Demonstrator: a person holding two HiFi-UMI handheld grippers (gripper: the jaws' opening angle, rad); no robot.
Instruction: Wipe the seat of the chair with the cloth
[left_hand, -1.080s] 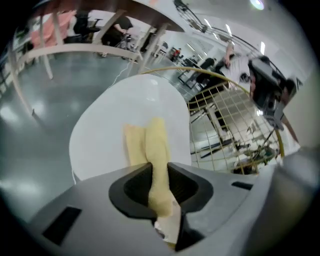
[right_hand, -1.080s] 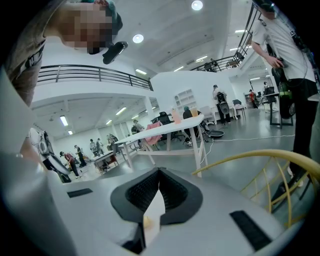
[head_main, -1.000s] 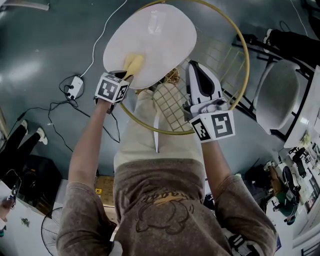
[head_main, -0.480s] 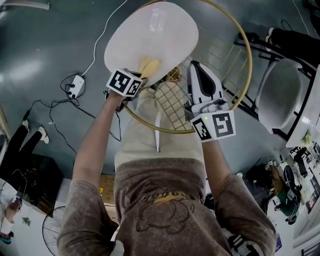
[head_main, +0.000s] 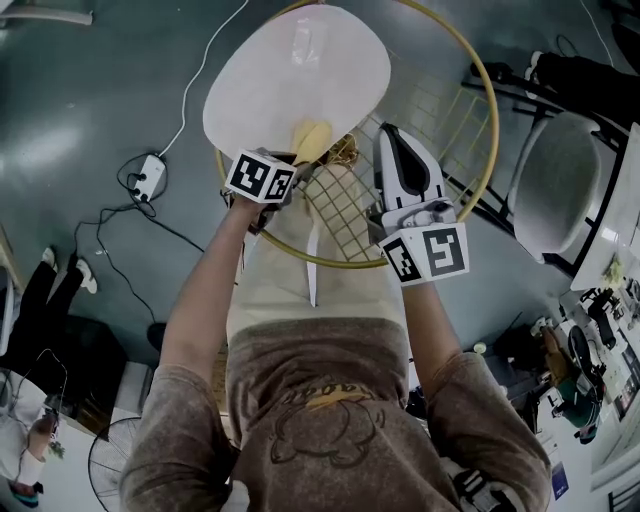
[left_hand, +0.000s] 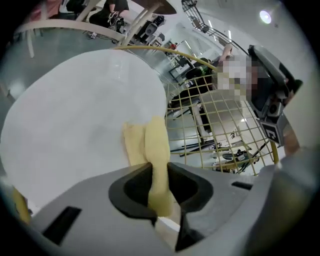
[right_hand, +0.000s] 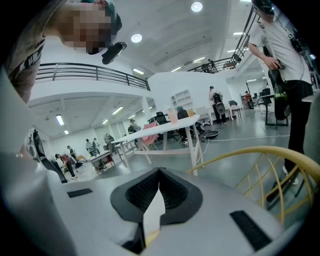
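Observation:
The chair's white oval seat (head_main: 295, 80) (left_hand: 75, 115) lies ahead of me inside a gold ring frame (head_main: 487, 150). A folded yellow cloth (head_main: 312, 140) (left_hand: 150, 145) rests on the seat's near right edge. My left gripper (head_main: 293, 158) (left_hand: 159, 167) is shut on the cloth, which runs out between the jaws onto the seat. My right gripper (head_main: 392, 135) (right_hand: 159, 172) hovers over the gold wire grid (head_main: 345, 205) (left_hand: 220, 125) to the right of the seat, shut with nothing in it. It also appears in the left gripper view as the right gripper (left_hand: 270, 100).
A second white chair (head_main: 560, 185) on a black frame stands at the right, beside a cluttered table (head_main: 610, 300). A power strip (head_main: 150, 175) with cables lies on the floor at the left. A fan (head_main: 100, 460) sits at the lower left.
My left gripper has slid the cloth to the right along the seat's near edge, toward the wire grid. The right gripper has stayed in place.

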